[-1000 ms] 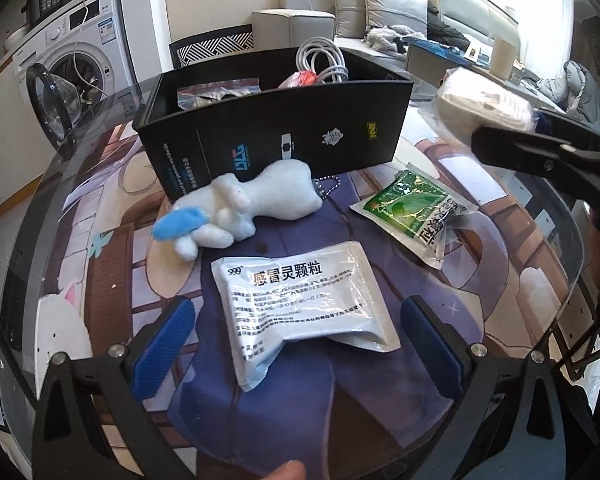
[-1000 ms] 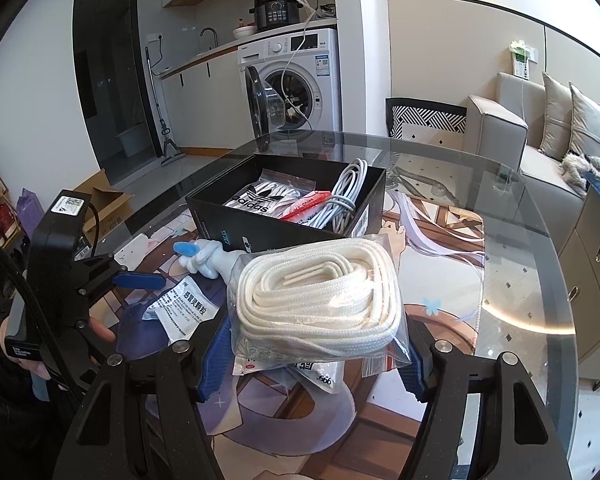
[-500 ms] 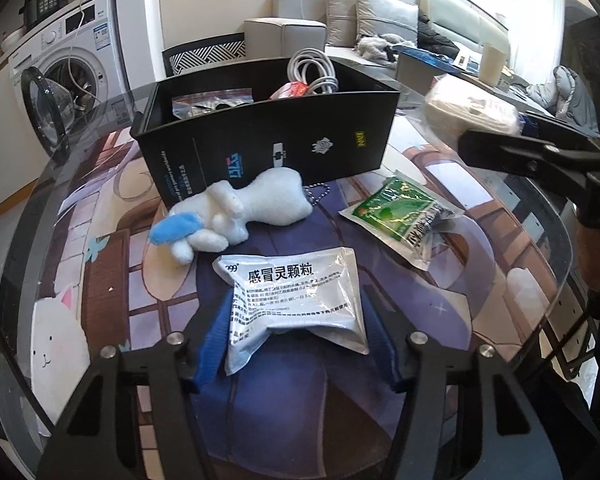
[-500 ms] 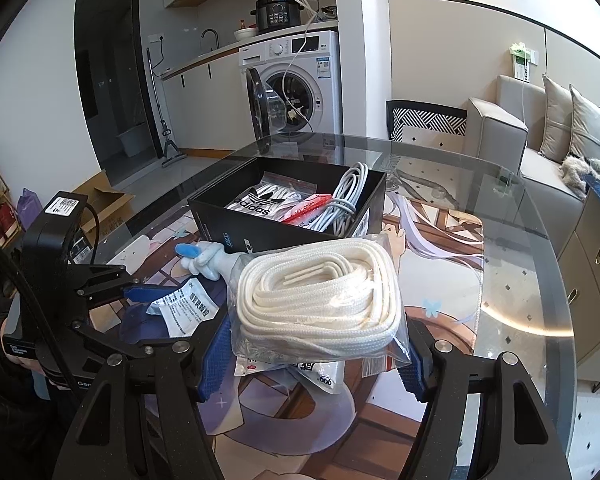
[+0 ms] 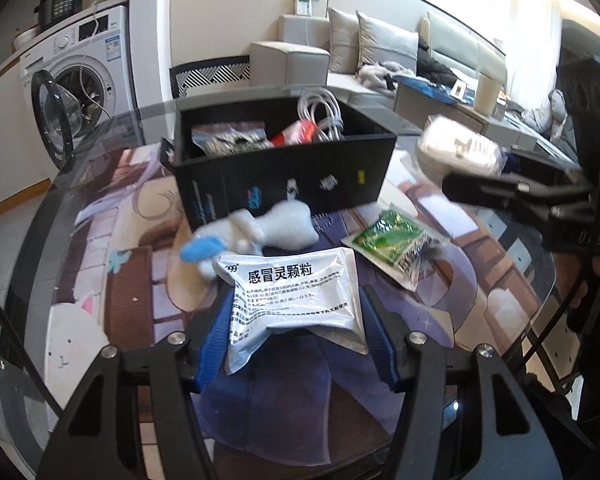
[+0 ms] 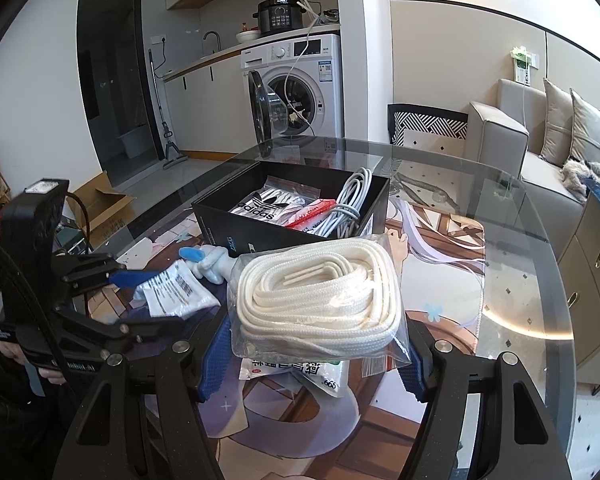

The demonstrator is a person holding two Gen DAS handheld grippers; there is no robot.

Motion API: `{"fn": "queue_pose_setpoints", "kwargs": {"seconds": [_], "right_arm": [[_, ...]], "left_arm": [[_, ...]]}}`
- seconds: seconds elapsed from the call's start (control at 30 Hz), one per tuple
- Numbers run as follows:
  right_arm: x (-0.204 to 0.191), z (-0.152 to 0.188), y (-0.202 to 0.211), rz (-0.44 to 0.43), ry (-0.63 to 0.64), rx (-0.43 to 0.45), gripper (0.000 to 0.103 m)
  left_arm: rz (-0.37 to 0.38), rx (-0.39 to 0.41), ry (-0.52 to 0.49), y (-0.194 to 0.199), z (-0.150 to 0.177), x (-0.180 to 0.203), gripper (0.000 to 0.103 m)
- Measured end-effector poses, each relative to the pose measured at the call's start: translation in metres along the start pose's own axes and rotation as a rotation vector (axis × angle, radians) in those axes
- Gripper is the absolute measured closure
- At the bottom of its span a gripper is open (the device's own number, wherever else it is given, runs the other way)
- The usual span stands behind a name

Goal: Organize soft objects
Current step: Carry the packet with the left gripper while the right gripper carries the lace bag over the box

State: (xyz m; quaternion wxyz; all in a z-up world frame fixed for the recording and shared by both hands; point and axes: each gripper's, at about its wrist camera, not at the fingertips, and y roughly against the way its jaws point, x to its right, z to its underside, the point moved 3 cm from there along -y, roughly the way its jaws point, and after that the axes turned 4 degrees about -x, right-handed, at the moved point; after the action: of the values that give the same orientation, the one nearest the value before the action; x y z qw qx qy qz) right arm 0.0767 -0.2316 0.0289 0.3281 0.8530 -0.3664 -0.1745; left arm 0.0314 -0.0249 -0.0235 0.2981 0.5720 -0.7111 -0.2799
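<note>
My left gripper (image 5: pixel 298 320) is shut on a silver medicine pouch (image 5: pixel 288 284) with black print, held just above the table mat. Behind it lie a pale plush toy (image 5: pixel 284 226) with a blue tip and a green packet (image 5: pixel 392 242). A black box (image 5: pixel 284 184) stands farther back with a white cable, a red packet and a bagged item inside. My right gripper (image 6: pixel 316 356) is shut on a clear bag of white cord (image 6: pixel 320 296), held above the table near the box (image 6: pixel 260 240). In the right wrist view, the left gripper (image 6: pixel 148 300) and its pouch (image 6: pixel 176 292) sit at the left.
A round glass table (image 6: pixel 540 240) covers a cartoon-printed mat. A white packet (image 6: pixel 300 372) lies under the right gripper's bag. A washing machine (image 6: pixel 300 92) with its door open stands beyond the table, and a sofa (image 6: pixel 500 136) is at the right.
The left jaws closed from wide apart onto the silver pouch and lifted it a little toward the camera. The right gripper and its bag of cord stayed put.
</note>
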Motion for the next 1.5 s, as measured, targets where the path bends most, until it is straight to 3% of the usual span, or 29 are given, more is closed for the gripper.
{"fn": "queue_pose_setpoints", "kwargs": {"seconds": [0.33, 0.73, 1.5], "right_arm": [[-0.005, -0.005, 0.001, 0.007, 0.012, 0.012, 0.033], [-0.008, -0.035, -0.011, 0.03, 0.062, -0.007, 0.033], [-0.007, -0.085, -0.074, 0.022, 0.144, -0.121, 0.033]], "left_arm": [[-0.02, 0.087, 0.04, 0.02, -0.026, -0.02, 0.042], [-0.008, 0.136, 0.058, 0.013, -0.073, -0.034, 0.042], [0.009, 0.116, 0.124, -0.024, -0.114, -0.057, 0.042]]}}
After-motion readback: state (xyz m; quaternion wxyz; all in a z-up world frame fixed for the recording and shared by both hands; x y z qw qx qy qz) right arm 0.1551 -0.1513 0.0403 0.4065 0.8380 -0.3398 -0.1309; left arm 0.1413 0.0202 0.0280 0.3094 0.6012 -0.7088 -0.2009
